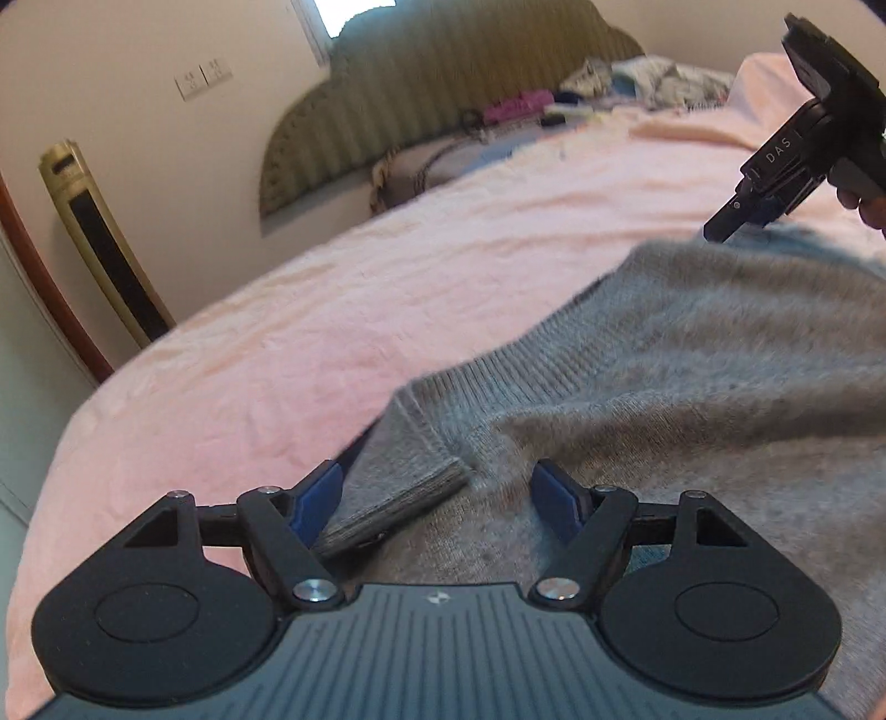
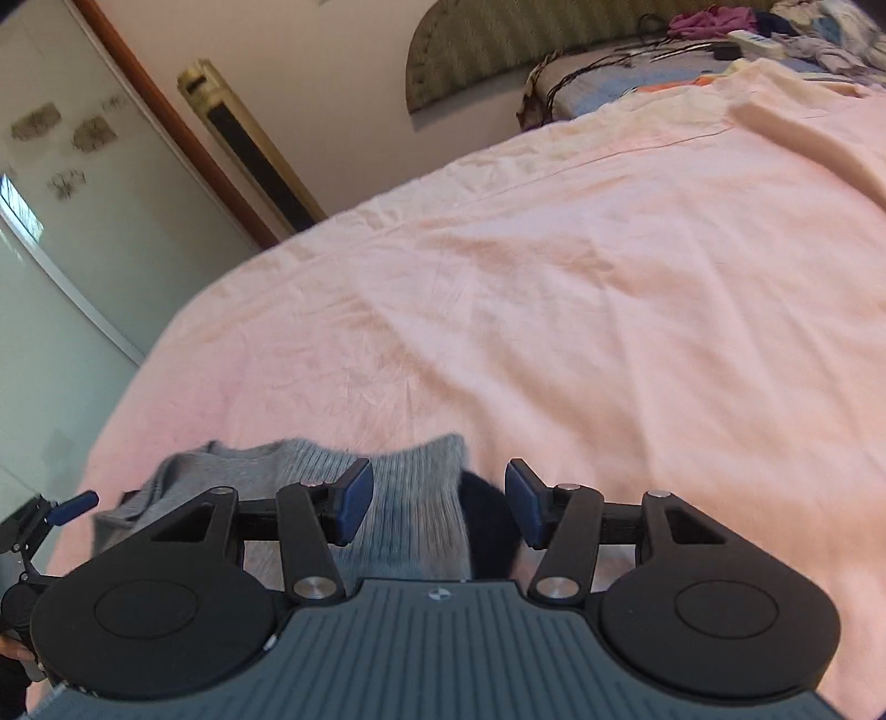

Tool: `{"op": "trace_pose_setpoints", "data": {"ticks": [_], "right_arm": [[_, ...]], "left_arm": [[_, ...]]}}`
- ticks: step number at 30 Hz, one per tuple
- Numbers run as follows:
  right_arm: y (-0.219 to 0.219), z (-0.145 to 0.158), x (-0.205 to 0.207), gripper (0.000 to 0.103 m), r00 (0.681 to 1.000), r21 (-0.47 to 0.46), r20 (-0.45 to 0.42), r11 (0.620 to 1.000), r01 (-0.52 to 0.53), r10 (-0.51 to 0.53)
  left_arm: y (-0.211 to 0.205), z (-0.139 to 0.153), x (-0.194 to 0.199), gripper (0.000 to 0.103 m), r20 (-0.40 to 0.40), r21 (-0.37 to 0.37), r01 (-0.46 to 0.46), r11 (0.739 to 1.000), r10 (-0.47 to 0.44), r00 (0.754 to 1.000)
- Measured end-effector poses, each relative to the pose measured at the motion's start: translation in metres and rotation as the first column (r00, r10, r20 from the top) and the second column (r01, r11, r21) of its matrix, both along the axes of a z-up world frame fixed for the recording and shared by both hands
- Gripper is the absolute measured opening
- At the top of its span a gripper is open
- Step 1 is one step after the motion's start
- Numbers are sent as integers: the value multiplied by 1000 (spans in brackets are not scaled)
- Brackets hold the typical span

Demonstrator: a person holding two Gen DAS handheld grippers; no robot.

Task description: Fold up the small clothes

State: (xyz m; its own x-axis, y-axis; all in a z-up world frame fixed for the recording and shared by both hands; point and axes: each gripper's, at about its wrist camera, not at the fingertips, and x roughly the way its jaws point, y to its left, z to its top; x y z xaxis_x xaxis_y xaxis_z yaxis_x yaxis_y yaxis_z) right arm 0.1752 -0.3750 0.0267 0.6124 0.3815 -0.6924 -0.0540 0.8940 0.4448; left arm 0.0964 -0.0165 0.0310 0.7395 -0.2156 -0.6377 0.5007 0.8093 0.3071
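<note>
Here the gray sweater point(image 1: 692, 354) is lying on the pink bed cover point(image 1: 332, 310), its lower part cut off behind the left hand-held gripper point(image 1: 434, 501). Both the left and the right hand-held gripper point(image 2: 437, 501) are standing open, gripping nothing, with ribbed knit between the pads. Motion blur is softening the fabric edges. A headboard point(image 1: 443, 94) and a tower fan point(image 1: 105, 238) are standing beyond.

A pink bedspread point(image 2: 609, 277) covers the bed, below a scalloped olive headboard point(image 1: 443, 94); the walls are cream. A gold tower fan point(image 1: 105, 243) stands beside a red-brown door frame point(image 2: 166, 116); daylight enters a window point(image 1: 354, 11).
</note>
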Motion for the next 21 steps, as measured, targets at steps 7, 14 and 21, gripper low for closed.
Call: {"op": "trace_pose_setpoints", "data": {"ticks": [7, 14, 21], "right_arm": [[2, 13, -14, 12, 995, -31, 99, 999, -31, 34], [-34, 8, -20, 9, 996, 59, 74, 997, 40, -45], [-30, -3, -23, 51, 997, 151, 48, 987, 54, -62]], "left_arm": [[32, 18, 26, 6, -110, -235, -121, 964, 98, 989], [67, 2, 61, 6, -237, -313, -303, 900, 235, 943], [61, 7, 36, 58, -187, -297, -196, 935, 144, 972]]}}
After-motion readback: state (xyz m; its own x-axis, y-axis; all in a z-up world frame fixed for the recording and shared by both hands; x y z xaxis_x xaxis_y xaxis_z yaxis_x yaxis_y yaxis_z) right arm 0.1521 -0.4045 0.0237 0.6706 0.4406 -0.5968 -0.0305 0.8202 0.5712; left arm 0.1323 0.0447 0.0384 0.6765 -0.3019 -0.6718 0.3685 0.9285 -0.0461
